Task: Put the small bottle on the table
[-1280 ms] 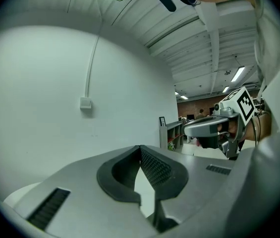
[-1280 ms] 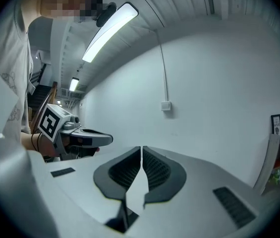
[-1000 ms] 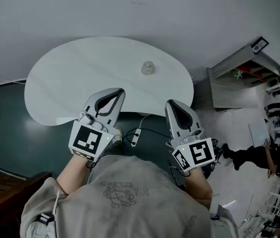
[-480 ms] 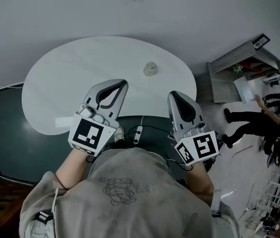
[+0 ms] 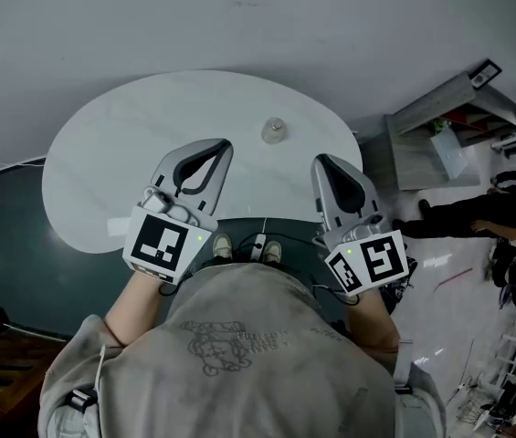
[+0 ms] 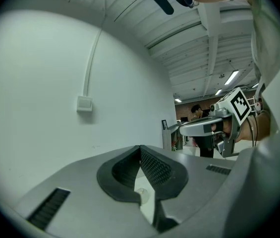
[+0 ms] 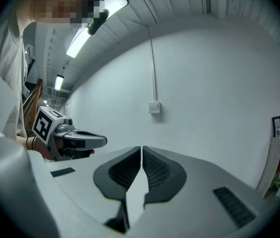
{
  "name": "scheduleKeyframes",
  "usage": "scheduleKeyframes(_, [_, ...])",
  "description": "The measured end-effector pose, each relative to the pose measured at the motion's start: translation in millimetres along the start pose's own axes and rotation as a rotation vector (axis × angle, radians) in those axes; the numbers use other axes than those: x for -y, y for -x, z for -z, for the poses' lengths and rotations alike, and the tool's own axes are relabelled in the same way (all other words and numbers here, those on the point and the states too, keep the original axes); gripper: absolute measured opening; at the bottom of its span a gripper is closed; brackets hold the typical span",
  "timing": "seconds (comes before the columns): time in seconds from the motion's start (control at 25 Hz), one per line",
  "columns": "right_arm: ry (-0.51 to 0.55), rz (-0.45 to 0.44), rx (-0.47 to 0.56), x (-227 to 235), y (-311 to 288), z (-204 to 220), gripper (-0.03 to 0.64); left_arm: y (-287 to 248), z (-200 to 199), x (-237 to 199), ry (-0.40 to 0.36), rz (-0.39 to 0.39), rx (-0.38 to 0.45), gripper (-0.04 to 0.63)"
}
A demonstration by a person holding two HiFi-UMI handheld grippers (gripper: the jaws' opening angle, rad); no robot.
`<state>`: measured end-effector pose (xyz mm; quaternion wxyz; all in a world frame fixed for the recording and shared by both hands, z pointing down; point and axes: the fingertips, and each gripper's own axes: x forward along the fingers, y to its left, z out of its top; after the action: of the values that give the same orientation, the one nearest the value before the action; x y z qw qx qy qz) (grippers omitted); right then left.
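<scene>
A small clear bottle (image 5: 274, 130) stands upright on the white oval table (image 5: 121, 144), toward its far side. Both grippers hover over the table's near edge, short of the bottle and apart from it. My left gripper (image 5: 224, 144) is shut and empty; in the left gripper view its jaws meet at the tip (image 6: 140, 148), and the bottle (image 6: 141, 194) shows faintly through the gap below. My right gripper (image 5: 323, 161) is also shut with nothing in it, its jaws closed together (image 7: 141, 148). Each gripper sees the other beside it: right gripper (image 6: 183, 128), left gripper (image 7: 102, 140).
A grey wall with a switch box (image 7: 153, 107) rises behind the table. A shelf unit (image 5: 440, 121) stands at the right, and a person (image 5: 477, 215) walks on the pale floor there. A power strip (image 5: 259, 243) lies on the dark floor by the wearer's feet.
Both grippers have moved forward a little over the table's near edge, still shut. The bottle has stayed in place. The person at the right has walked further right.
</scene>
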<state>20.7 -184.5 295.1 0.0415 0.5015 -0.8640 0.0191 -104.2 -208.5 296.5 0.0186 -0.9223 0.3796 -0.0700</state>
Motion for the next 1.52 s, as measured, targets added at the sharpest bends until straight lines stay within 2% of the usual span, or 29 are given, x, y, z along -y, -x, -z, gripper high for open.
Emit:
scheduleKeyframes(0.36, [-0.001, -0.024, 0.008, 29, 1, 0, 0.032, -24, -4, 7, 0.003, -0.037, -0.011, 0.018])
scheduleKeyframes(0.76, [-0.062, -0.046, 0.037, 56, -7, 6, 0.033, -53, -2, 7, -0.008, -0.066, -0.019, 0.018])
scheduleKeyframes(0.96, [-0.091, -0.039, 0.056, 74, -20, 7, 0.034, -66, -2, 3, -0.007, -0.086, -0.029, 0.018])
scheduleKeyframes(1.24, [-0.07, -0.048, 0.051, 86, -54, 20, 0.039, -83, 7, -8, -0.019, -0.128, -0.04, 0.018])
scheduleKeyframes(1.28, [-0.068, -0.048, 0.043, 88, -60, 24, 0.054, -85, 9, -9, -0.02, -0.134, -0.042, 0.018])
scheduleKeyframes(1.36, [-0.064, -0.046, 0.019, 91, -73, 33, 0.125, -91, 15, -11, -0.023, -0.141, -0.049, 0.018])
scheduleKeyframes(1.52, [-0.049, -0.039, -0.023, 96, -95, 58, 0.175, -103, 27, -14, -0.022, -0.148, -0.067, 0.018])
